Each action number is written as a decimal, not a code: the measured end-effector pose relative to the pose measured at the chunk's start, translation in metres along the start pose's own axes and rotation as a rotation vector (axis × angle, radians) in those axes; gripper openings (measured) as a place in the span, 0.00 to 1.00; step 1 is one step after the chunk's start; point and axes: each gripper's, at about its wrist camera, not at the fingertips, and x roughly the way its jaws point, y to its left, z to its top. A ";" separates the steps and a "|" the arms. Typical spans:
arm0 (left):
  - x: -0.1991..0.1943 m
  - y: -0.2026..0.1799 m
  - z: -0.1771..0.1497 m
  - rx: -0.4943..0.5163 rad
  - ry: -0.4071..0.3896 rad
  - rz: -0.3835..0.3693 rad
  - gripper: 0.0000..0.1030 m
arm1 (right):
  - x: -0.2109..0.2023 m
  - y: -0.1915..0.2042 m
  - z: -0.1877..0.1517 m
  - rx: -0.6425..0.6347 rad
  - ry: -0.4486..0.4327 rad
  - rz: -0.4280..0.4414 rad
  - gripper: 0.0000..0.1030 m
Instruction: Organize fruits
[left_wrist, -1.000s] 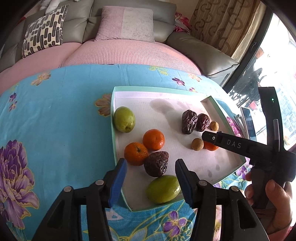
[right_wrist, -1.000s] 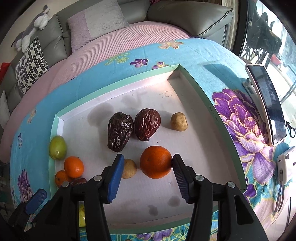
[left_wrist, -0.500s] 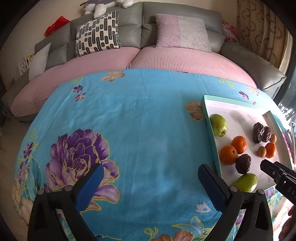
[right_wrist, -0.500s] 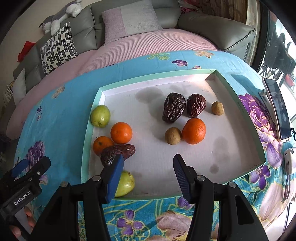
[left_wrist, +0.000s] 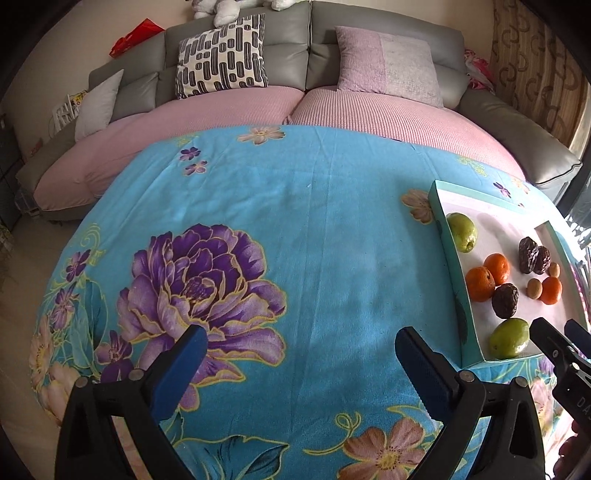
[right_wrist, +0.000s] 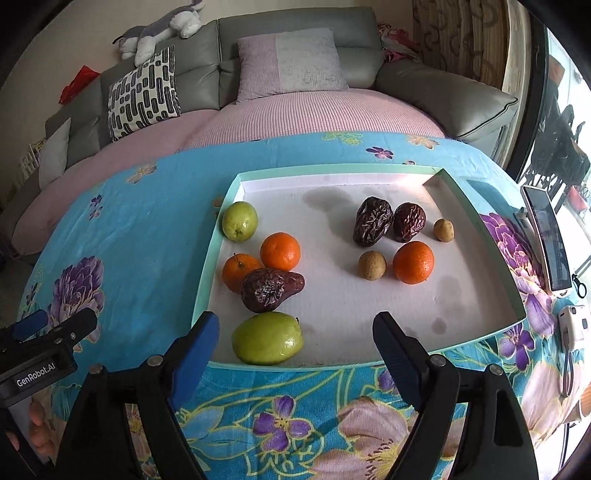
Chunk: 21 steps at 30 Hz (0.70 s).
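Both grippers have pulled back from the tray (right_wrist: 207, 273). The left gripper (left_wrist: 299, 354), a second ago over the near green fruit (right_wrist: 267, 342), now hangs over bare blue cloth (left_wrist: 332, 229), jaws wide open and empty. The right gripper (right_wrist: 295, 341), earlier around the lone orange (right_wrist: 413, 262), sits at the tray's near edge, jaws likewise open and empty. All the fruit lies loose in the tray: two green fruits, three oranges, three dark dates, two small brown ones. Sorting looks unfinished, since the kinds are still mixed. "GenRobot.AI" reads on the left gripper; "DA" shows on the right one.
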 end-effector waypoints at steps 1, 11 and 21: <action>0.001 0.000 0.000 -0.002 0.006 -0.004 1.00 | 0.000 -0.001 0.000 0.001 -0.005 0.000 0.83; 0.023 0.008 -0.004 -0.021 0.052 -0.039 1.00 | 0.000 -0.008 0.004 0.025 -0.037 -0.021 0.92; 0.035 0.013 -0.005 -0.023 0.050 -0.047 1.00 | 0.012 -0.003 0.001 -0.001 -0.008 -0.041 0.93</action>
